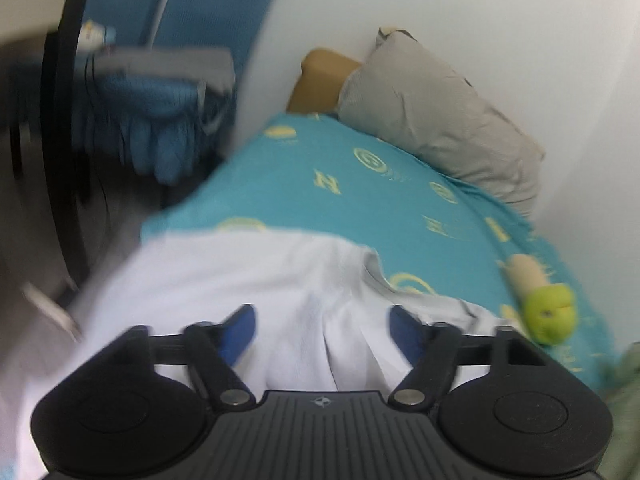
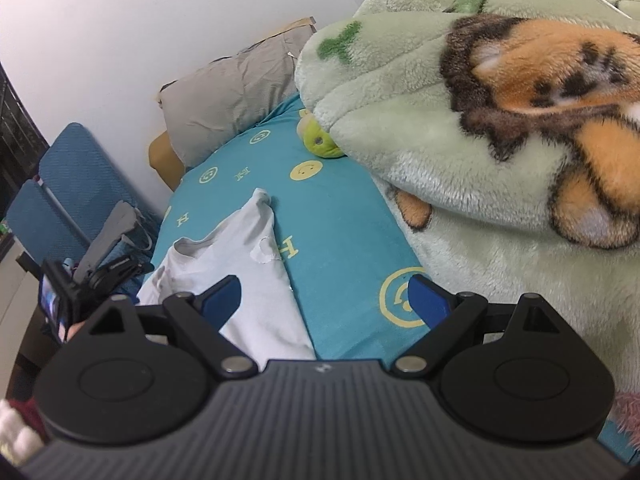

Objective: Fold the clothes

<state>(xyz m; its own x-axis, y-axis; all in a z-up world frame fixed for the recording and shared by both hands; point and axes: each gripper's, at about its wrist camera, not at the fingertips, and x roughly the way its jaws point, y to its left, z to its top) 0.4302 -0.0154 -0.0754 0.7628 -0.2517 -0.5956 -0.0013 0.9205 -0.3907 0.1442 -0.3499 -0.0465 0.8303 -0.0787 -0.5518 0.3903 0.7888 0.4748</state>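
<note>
Both hand-held grippers (image 1: 322, 326) (image 2: 325, 300) gape over white shirt (image 2: 256, 280).

Home bedroom, bed under a teal smiley-print sheet (image 2: 340, 216) ahead of the tongs, grey pillow (image 2: 232, 96) against the white wall beyond, green fleece tiger blanket (image 2: 480, 128) heaped right, small green plush toy (image 2: 320, 140) beside it

Open right tool (image 2: 324, 300), white shirt (image 2: 240, 276), teal sheet (image 2: 340, 216)

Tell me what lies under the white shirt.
The white shirt lies on the teal smiley-print sheet, which shows around it. Whatever sits directly beneath the fabric is covered.
</note>
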